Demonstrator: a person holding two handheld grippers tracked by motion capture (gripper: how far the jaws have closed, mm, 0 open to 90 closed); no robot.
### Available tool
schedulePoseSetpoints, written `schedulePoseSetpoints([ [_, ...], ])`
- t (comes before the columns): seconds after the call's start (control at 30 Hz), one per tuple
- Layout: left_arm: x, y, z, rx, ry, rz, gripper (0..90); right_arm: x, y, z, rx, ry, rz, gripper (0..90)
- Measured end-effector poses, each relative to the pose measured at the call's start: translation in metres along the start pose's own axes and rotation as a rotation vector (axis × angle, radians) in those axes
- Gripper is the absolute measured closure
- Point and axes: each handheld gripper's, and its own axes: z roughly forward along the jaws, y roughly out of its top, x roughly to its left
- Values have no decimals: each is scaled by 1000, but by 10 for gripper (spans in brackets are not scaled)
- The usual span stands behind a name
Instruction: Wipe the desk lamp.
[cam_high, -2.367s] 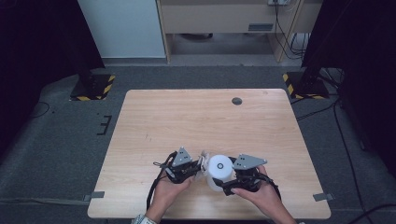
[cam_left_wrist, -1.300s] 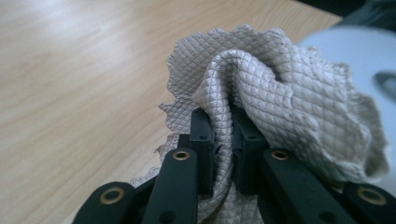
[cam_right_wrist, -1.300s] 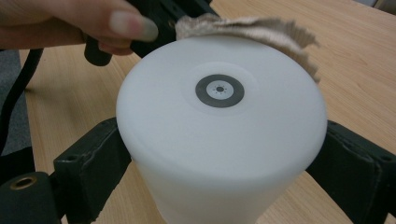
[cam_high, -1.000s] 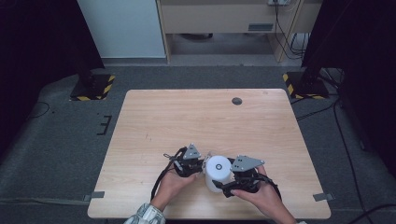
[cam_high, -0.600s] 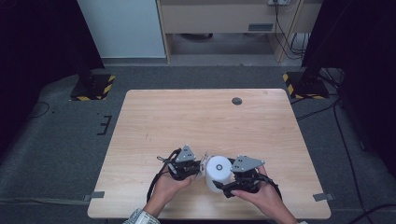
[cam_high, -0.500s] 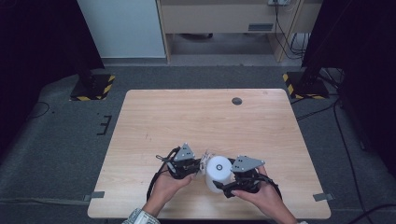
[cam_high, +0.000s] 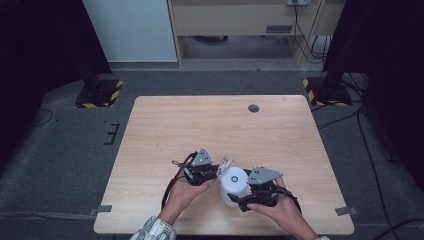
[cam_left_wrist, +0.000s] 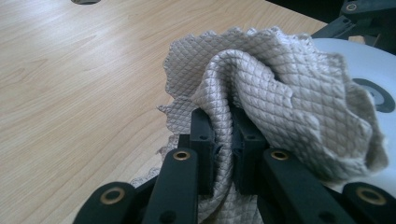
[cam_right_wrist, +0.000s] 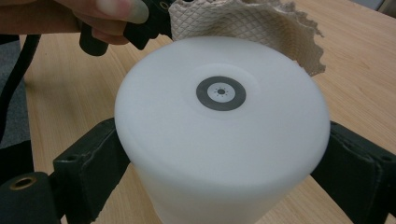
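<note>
A white cylinder (cam_high: 234, 182) with a grey ring at the centre of its top (cam_right_wrist: 220, 93) stands near the table's front edge. My right gripper (cam_high: 239, 196) is shut on its sides, one black pad (cam_right_wrist: 93, 154) at each flank. My left gripper (cam_high: 218, 169) is shut on a crumpled beige quilted cloth (cam_left_wrist: 280, 93), pinched between its two jaws. The cloth (cam_right_wrist: 252, 23) hangs against the far top edge of the cylinder (cam_left_wrist: 369, 65). A hand holds each gripper from below in the high view.
The wooden table (cam_high: 200, 125) has a dark round grommet (cam_high: 253, 108) near its back edge. Black-and-yellow stand bases (cam_high: 100, 92) sit on the grey floor beyond the back corners. Cables trail from both grippers toward the front edge.
My left gripper with the cloth has shifted slightly beside the cylinder's top. The right gripper and the cylinder have kept still.
</note>
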Motion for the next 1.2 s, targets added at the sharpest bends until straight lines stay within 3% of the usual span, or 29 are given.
schedulePoseSetpoints([
  [0.37, 6, -10, 17, 87, -22, 12, 803, 0, 0, 1, -2, 2, -7, 93],
  [0.5, 4, -15, 19, 66, -27, 1, 805, -1, -1, 1, 0, -3, -9, 91],
  [0.8, 3, -25, 29, 117, -7, 24, 804, 0, -1, 1, -7, -8, -8, 91],
  [1.07, 4, -20, 31, 86, -2, 21, 803, 0, -1, 1, -5, -6, -11, 92],
  [1.2, 6, -18, 34, 85, -24, -4, 803, 0, -1, 1, -6, -7, -10, 91],
])
